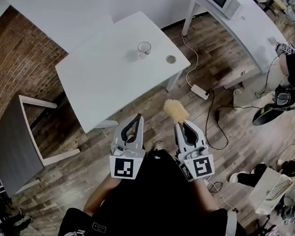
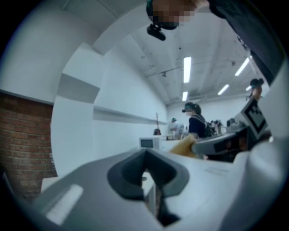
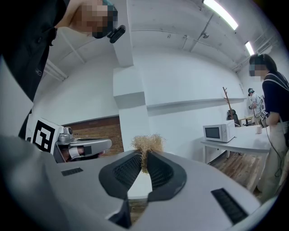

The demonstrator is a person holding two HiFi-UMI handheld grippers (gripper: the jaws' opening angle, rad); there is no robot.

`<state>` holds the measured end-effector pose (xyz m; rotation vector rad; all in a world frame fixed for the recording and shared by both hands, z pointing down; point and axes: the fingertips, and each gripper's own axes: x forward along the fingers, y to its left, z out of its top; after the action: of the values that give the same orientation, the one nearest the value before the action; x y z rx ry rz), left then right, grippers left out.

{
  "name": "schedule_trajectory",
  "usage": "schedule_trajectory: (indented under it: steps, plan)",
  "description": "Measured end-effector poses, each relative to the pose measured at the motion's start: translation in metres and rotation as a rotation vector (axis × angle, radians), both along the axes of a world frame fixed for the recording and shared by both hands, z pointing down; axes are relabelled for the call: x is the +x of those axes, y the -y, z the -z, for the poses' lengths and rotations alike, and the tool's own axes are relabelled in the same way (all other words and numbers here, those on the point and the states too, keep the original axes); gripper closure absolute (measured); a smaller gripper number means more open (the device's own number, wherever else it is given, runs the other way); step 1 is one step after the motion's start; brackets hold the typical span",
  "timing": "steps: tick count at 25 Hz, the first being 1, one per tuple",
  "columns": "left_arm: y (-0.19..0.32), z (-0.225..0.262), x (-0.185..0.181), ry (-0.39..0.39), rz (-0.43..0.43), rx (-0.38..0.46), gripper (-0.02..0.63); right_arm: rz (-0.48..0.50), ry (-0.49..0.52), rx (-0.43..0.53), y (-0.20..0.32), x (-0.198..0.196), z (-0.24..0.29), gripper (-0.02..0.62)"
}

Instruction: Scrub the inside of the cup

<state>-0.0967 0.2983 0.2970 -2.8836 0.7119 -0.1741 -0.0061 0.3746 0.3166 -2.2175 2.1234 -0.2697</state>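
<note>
Cup (image 1: pixel 144 49) stands upright on the white table (image 1: pixel 105 75), well apart from both grippers, so scrubbing looks not yet begun. Right gripper (image 1: pixel 181 125) is clamped on a tan scrubber (image 1: pixel 175 110); left gripper (image 1: pixel 136 120) is closed, empty. Reaching the cup, steadying and scrubbing are all left.

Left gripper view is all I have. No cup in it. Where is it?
Observer: The cup stands upright on the white table, toward its far end in the head view, untouched.
Operator: Tan blob on my right?
Observer: A tan scrubber, clamped in the right hand-held gripper.
Operator: Is that one at the table?
Observer: No. The head view shows it over the wooden floor, short of the table.
</note>
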Motion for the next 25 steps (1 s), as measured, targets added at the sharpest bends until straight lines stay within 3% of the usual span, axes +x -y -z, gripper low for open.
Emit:
schedule_trajectory:
  steps: [5, 8, 11, 15, 25]
  plan:
    - [0.011, -0.005, 0.010, -0.074, 0.051, -0.098, 0.602, 0.002, 0.017, -0.006, 0.005, 0.015, -0.004, 0.561]
    - [0.024, -0.013, 0.016, -0.052, 0.061, -0.140, 0.601, 0.000, 0.019, -0.009, 0.019, 0.022, -0.006, 0.561]
    - [0.041, -0.016, 0.026, -0.010, 0.018, -0.070, 0.602, 0.005, 0.007, -0.019, 0.039, 0.032, -0.009, 0.561]
    - [0.078, -0.023, 0.040, -0.061, 0.029, -0.128, 0.602, 0.001, -0.010, -0.027, 0.074, 0.045, -0.009, 0.561]
    - [0.186, -0.020, 0.071, -0.065, -0.004, -0.109, 0.601, 0.005, -0.023, -0.056, 0.184, 0.066, 0.002, 0.561]
